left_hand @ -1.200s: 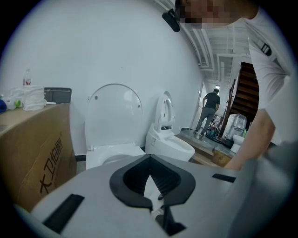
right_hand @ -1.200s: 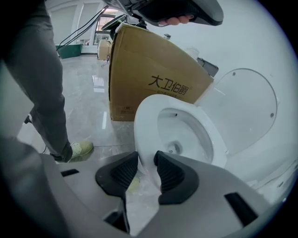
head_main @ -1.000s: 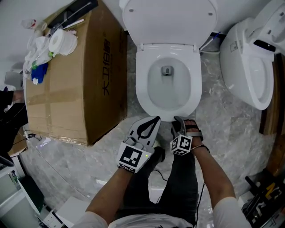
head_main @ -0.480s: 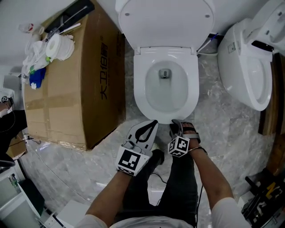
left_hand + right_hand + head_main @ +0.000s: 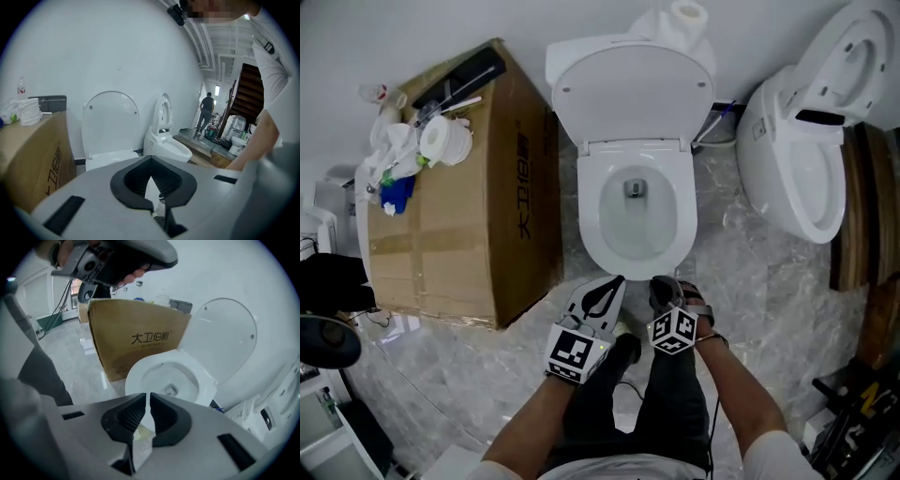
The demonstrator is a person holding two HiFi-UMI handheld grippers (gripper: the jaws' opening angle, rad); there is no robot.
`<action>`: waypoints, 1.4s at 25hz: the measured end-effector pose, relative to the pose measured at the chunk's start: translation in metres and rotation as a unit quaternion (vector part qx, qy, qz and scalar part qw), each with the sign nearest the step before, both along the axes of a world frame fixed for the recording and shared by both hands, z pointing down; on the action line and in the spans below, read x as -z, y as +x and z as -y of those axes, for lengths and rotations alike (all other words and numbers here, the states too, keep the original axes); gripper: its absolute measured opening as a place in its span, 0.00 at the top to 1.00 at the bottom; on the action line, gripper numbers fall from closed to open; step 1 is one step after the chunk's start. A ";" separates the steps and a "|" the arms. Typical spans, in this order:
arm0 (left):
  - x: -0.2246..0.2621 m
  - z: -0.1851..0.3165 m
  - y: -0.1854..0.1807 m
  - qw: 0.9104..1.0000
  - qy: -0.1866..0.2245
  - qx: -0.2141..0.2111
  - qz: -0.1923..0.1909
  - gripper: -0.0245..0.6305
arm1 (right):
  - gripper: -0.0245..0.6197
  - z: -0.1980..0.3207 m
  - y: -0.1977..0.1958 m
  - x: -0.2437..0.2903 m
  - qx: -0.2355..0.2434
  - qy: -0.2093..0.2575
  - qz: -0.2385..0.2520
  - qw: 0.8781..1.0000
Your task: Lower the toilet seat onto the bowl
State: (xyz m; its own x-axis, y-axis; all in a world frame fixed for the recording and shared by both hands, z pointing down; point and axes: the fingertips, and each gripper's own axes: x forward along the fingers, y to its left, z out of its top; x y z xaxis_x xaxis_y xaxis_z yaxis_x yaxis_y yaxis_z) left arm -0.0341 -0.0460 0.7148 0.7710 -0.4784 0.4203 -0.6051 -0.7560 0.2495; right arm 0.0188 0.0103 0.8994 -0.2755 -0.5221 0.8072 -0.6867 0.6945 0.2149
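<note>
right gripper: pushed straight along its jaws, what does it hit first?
Probably the near rim of the bowl, which lies just beyond the right gripper in its own view; the depth is unclear. Its jaws are closing, with nothing between them.

A glossy grey marble floor (image 5: 769,281) carries a white toilet (image 5: 633,159) standing against the wall. A large cardboard box (image 5: 459,225) stands just left of the toilet. A second toilet (image 5: 787,159) stands near its right side.
</note>
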 end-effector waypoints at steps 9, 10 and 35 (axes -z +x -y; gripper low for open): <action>0.113 0.000 0.010 1.000 0.003 0.000 -0.018 0.95 | 0.91 0.034 0.006 0.186 -0.111 0.063 0.107 0.986; 0.127 0.001 0.011 1.000 0.007 0.001 -0.020 0.95 | 0.91 0.037 0.007 0.205 -0.116 0.070 0.115 0.984; 0.367 0.062 0.024 0.993 0.084 0.031 -0.078 0.95 | 0.93 0.110 0.034 0.525 -0.180 0.239 0.212 0.930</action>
